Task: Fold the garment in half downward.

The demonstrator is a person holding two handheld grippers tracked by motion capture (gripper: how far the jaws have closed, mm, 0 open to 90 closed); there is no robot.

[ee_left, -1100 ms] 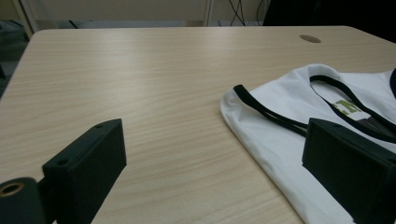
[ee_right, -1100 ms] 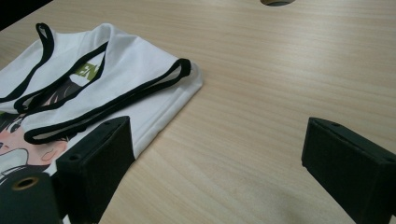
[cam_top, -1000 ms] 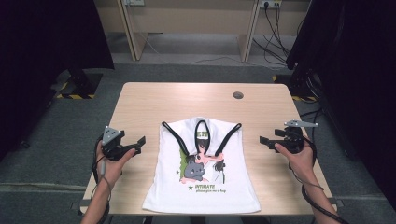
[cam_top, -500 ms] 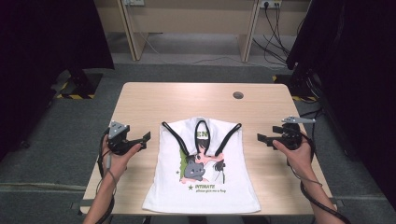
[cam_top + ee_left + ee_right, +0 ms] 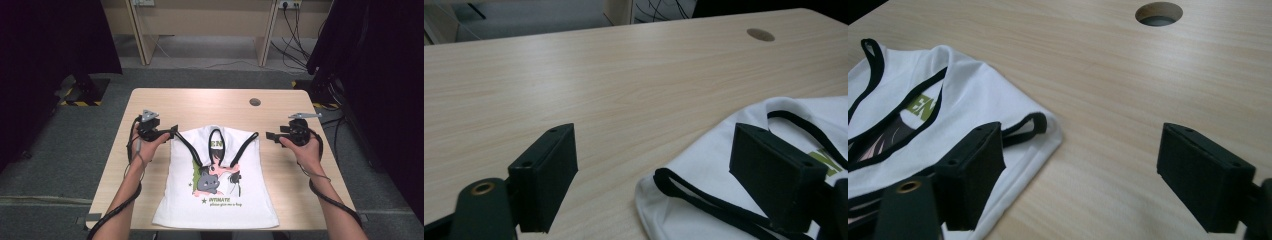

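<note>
A white sleeveless top (image 5: 260, 196) with black trim and a cartoon print lies flat on the wooden table (image 5: 200, 105), neck toward the far side. My left gripper (image 5: 173, 131) is open at the top's left shoulder. In the left gripper view (image 5: 659, 175) the shoulder corner of the top (image 5: 696, 170) and its black strap lie between the spread jaws. My right gripper (image 5: 269, 136) is open beside the right shoulder. In the right gripper view (image 5: 1085, 175) the strap corner of the top (image 5: 978, 95) lies by the left jaw, with bare wood between the jaws.
A round cable hole (image 5: 255, 102) sits in the table's far right part, also seen as the hole (image 5: 760, 34) and the hole (image 5: 1158, 12). Desk legs and cables stand on the grey floor beyond. Dark curtains hang at both sides.
Both hands have moved away from the person and inward, bringing the grippers from the table's sides up to the top's shoulder straps. The top has not moved.
</note>
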